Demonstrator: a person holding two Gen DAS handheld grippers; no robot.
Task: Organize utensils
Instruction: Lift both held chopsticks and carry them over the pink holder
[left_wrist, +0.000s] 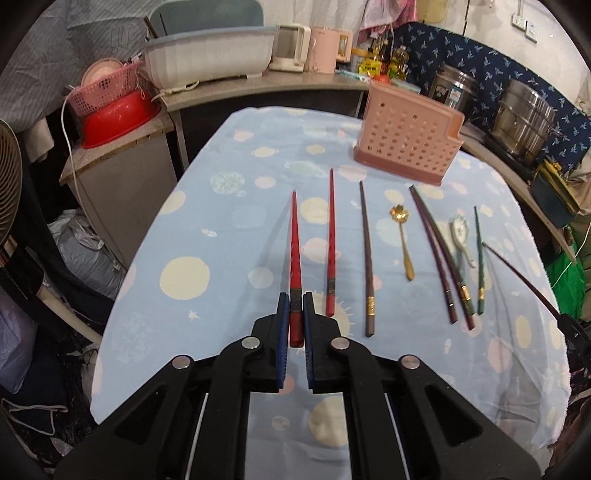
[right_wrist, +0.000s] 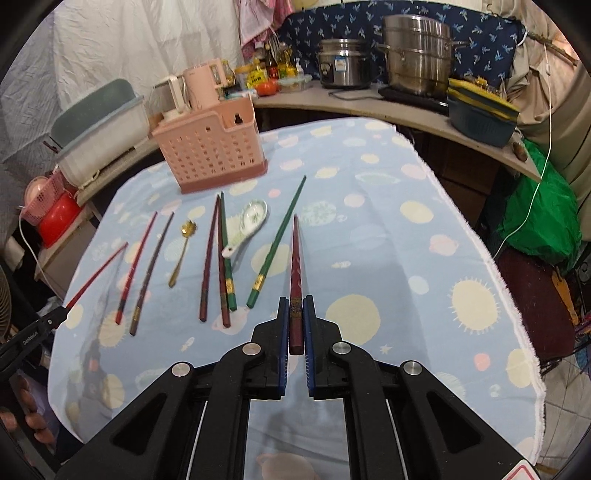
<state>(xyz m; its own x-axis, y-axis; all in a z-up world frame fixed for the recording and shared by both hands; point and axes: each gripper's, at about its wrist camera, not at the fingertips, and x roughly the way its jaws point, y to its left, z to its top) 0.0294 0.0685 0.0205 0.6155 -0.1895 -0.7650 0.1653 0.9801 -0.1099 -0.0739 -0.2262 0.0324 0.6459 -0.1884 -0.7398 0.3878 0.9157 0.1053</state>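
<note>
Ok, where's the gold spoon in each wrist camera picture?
Left wrist view: gold spoon lies right of centre, between a brown chopstick and a dark pair.
Right wrist view: gold spoon lies left of centre, mid-height.
Shared landmark: the pink utensil holder, on the table beyond the spoon in both.

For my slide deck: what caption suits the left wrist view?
Left gripper lifts a red chopstick off the tablecloth, pink utensil holder beyond.
</note>
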